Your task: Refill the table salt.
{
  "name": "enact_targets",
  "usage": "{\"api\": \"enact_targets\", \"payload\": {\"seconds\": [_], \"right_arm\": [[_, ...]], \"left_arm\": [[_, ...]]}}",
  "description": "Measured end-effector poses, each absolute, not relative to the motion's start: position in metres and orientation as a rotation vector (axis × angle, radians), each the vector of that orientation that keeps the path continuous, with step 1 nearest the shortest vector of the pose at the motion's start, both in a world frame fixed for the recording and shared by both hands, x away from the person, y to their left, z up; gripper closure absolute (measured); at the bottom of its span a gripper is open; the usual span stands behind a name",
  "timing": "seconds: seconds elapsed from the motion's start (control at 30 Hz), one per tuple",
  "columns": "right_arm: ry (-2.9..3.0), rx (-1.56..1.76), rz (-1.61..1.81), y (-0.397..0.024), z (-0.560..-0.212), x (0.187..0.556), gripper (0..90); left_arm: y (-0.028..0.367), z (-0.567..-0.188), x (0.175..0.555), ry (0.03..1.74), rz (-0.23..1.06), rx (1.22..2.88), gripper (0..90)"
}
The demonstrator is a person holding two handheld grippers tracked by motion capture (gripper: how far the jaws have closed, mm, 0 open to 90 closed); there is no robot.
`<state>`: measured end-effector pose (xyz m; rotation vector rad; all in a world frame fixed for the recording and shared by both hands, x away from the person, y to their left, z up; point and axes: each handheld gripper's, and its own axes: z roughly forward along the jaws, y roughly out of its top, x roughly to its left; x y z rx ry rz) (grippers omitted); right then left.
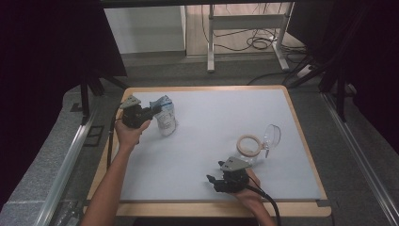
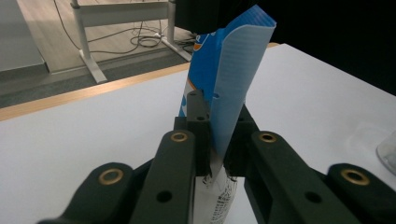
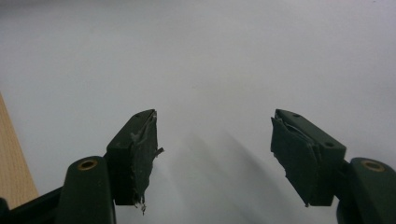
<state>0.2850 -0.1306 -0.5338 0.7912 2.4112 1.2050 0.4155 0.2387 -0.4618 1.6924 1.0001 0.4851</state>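
A blue-and-white bag (image 1: 166, 118) stands upright at the far left of the white mat. My left gripper (image 1: 153, 112) comes at it from the left and is shut on its top. In the left gripper view the jaws pinch the bag's folded blue flap (image 2: 233, 74), and printed white film hangs below them. Near the front edge, my right gripper (image 1: 211, 181) points left and lies low over the mat. Its jaws stand wide apart in the right gripper view, with nothing but bare mat behind my right gripper (image 3: 215, 140).
A roll of pale tape (image 1: 248, 145) lies right of centre, and a clear cup (image 1: 272, 136) lies on its side just behind it. The white mat (image 1: 216, 108) is framed by a wooden table rim (image 1: 301, 141). Desk legs and cables stand on the floor beyond.
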Motion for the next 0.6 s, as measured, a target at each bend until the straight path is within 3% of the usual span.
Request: {"api": "enact_targets", "payload": {"seconds": [0.17,0.6], "right_arm": [[2.409,0.789,1.203,-0.131,-0.534,0.286,32.5],[2.382,0.779,1.218,-0.131,-0.531,0.284,32.6]], "left_arm": [[0.238,-0.462,0.416,0.983,0.480,1.693,89.5],[0.230,-0.453,0.415,0.949,0.446,1.666,90.0]]}}
